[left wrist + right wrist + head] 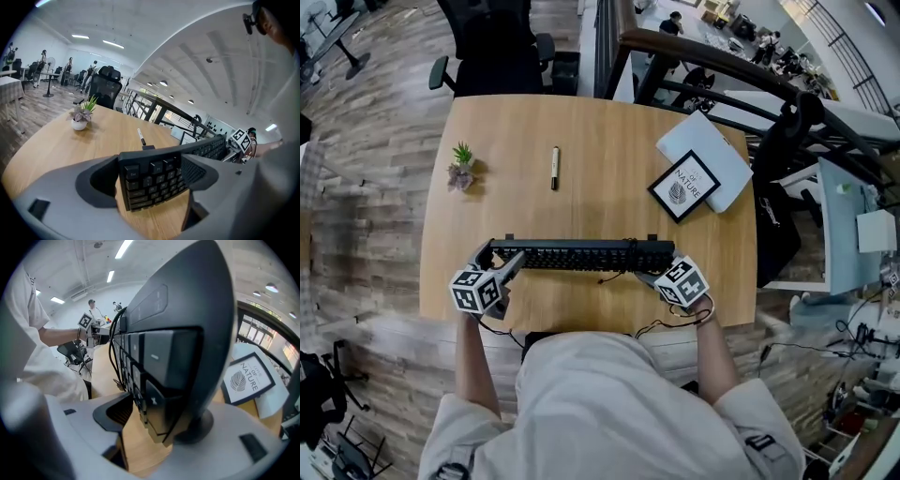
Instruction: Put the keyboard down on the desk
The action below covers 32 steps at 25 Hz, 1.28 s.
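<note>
Over the desk [600, 178], you are clamping left gripper [502, 262] and right gripper [652, 272] on the seemingly tilted keyboard [581, 255]; uneven release is risking a drop.

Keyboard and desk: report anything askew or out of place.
The keyboard is not lying flat: the left gripper and right gripper clamp its ends, holding it tipped up, its cable dangling loose. The framed picture lies skewed on a white pad at the far right corner of the desk. Nothing spilled or broken.
</note>
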Available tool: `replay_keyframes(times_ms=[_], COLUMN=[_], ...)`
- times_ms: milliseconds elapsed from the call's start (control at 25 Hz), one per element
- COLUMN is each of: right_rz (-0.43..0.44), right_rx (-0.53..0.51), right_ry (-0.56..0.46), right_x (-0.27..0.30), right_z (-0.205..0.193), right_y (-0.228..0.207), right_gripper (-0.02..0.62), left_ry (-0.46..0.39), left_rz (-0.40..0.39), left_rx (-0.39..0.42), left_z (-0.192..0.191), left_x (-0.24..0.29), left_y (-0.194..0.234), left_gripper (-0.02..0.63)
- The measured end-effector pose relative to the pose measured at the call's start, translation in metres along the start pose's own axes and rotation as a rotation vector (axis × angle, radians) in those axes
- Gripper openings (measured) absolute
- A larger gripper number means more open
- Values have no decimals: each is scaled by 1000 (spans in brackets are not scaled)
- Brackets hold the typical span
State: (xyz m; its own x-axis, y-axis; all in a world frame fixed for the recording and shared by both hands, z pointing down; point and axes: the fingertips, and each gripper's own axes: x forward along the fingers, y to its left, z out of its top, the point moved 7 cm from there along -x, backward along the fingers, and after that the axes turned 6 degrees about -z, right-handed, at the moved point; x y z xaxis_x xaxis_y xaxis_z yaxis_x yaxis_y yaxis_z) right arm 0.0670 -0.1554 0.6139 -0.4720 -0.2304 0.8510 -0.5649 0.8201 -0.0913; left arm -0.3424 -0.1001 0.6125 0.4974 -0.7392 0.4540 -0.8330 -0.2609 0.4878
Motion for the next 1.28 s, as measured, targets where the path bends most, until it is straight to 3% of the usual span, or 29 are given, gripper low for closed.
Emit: replay_keyframes(times_ms=[200, 600, 840, 1280], right_rz=[17, 102, 129, 254], right_rx=[54, 215, 227, 285], right_ry=[48, 108, 117, 181], right_x=[16, 36, 38, 50], right_z=[-1, -14, -14, -15], right_y=[5, 7, 1, -1], right_gripper=[261, 267, 267, 287], left_ry=[31, 45, 34, 81], left_rz=[-23, -51, -46, -7], left_rx=[-18, 21, 5, -66], left_z=[-4, 3, 3, -10], left_x=[10, 30, 39, 54], left_y=[21, 34, 37, 54], left_gripper=[413, 413, 413, 413])
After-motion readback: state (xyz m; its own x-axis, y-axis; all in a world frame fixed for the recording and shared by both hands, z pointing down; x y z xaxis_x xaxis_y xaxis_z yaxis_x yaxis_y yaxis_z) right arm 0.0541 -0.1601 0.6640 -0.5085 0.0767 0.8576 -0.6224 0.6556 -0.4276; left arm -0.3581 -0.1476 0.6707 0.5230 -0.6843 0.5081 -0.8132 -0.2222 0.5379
